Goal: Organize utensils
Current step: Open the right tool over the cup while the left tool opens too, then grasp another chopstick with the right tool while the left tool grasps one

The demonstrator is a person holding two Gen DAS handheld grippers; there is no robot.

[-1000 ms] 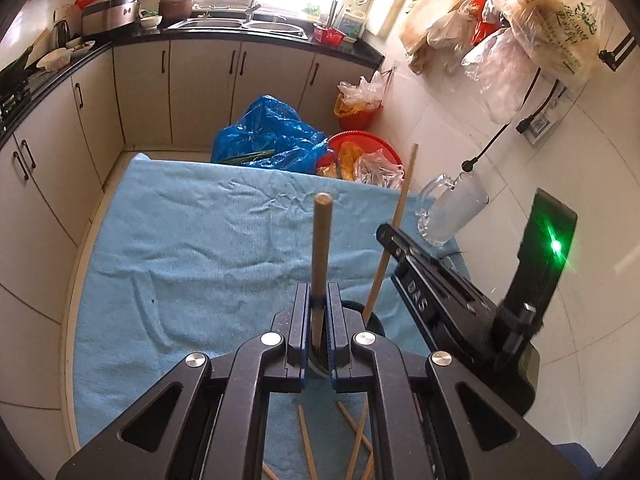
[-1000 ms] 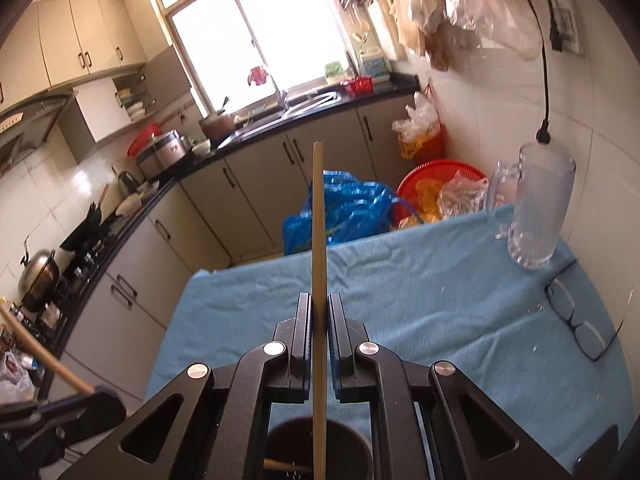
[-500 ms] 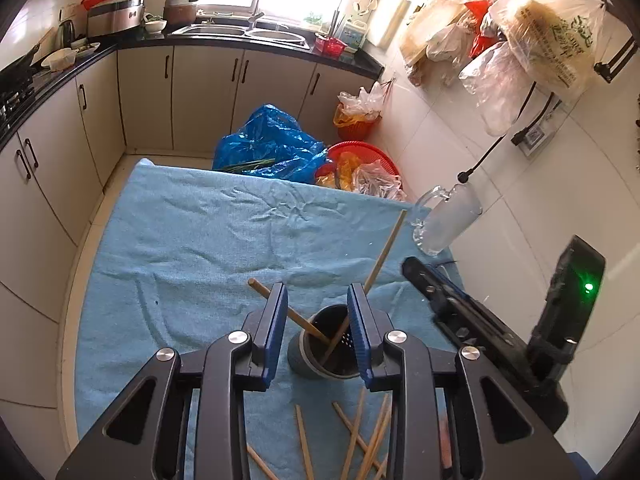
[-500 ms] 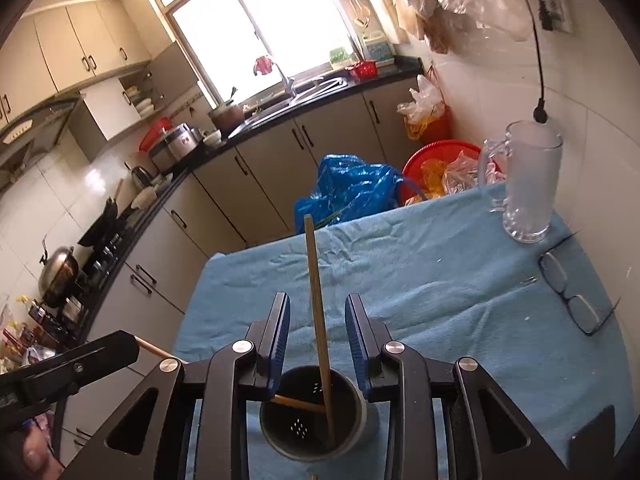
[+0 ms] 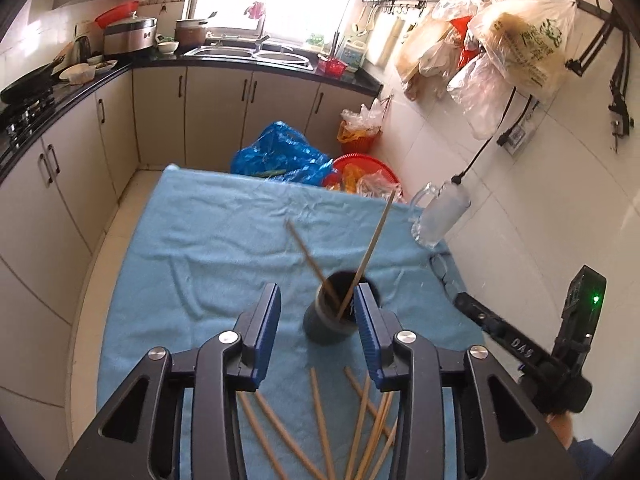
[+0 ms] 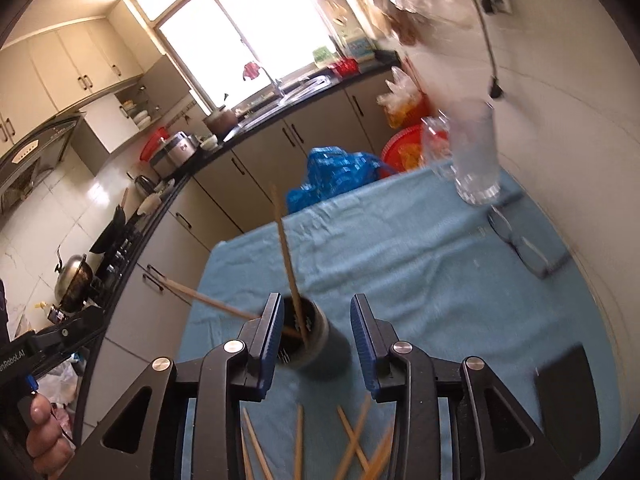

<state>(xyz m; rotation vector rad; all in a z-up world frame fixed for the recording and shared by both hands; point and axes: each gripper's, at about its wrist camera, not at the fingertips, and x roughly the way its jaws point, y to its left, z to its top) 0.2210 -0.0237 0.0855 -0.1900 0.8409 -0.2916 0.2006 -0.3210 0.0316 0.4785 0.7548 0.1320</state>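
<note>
Blue cloth (image 5: 208,248), rumpled, covering the bench. Glass mug (image 5: 438,218), far right corner of the bench, beside the tiled wall. Spectacles (image 6: 524,246), folded, on the cloth just near of the mug. Blue plastic bag (image 5: 280,158) and red basin (image 5: 366,164) on the floor beyond the bench. Plastic bags (image 5: 516,44) hung from wall hooks, right. Steel sink (image 5: 248,51) under the window.
</note>
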